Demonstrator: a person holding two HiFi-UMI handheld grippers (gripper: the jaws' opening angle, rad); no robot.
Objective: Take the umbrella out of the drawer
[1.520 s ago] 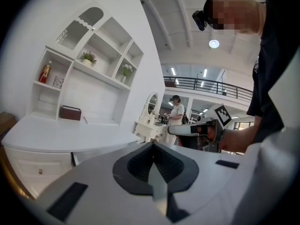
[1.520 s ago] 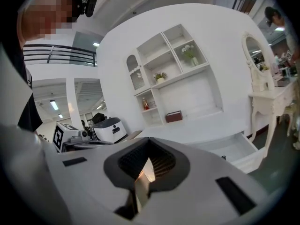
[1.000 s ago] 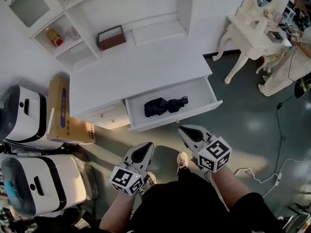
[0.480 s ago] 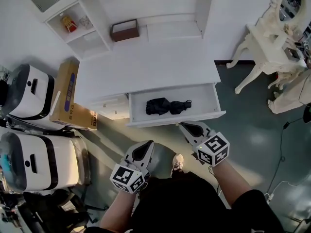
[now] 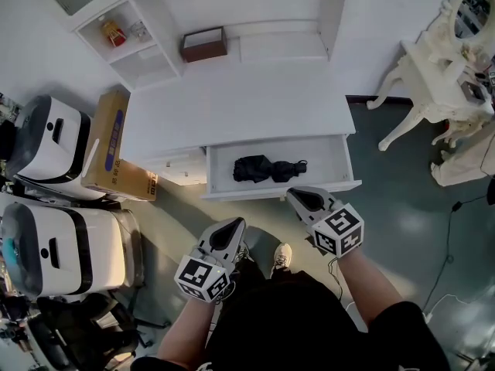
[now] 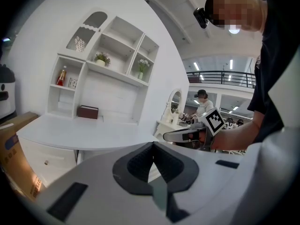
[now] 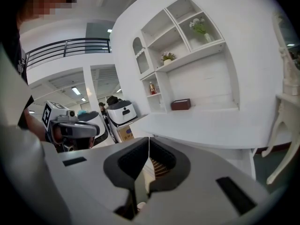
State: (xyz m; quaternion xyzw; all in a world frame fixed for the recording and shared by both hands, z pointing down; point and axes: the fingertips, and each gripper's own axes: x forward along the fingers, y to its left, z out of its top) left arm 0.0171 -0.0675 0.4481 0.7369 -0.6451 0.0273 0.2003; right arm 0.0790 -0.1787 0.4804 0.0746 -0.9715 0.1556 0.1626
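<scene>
Grey-green flooring runs under a white desk unit set against a white wall. Nearest the person, the left gripper (image 5: 230, 229) and the right gripper (image 5: 300, 198) are both fully closed. Their jaws are pressed together with nothing between them. Each carries a cube with black-and-white square markers.

In the head view the right gripper's tip sits at the front edge of the open white drawer (image 5: 247, 192); contact cannot be confirmed. The left gripper is at 8 o'clock from the right one, short of the drawer.

Inside the drawer, at 11 o'clock from the right gripper, lies the folded black fabric umbrella (image 5: 267, 168), its only visible content.

At 9 o'clock from the drawer a brown cardboard carton (image 5: 116, 153) stands on the floor; its blue print is too small to read.

Beyond the drawer is the white desk top (image 5: 232, 107), with a dark brown rectangular box (image 5: 204, 44) at its rear, contents not discernible. At 9 o'clock from that box, a white shelf compartment (image 5: 117, 50) holds a red-and-yellow bottle (image 5: 114, 32), label unreadable.
</scene>
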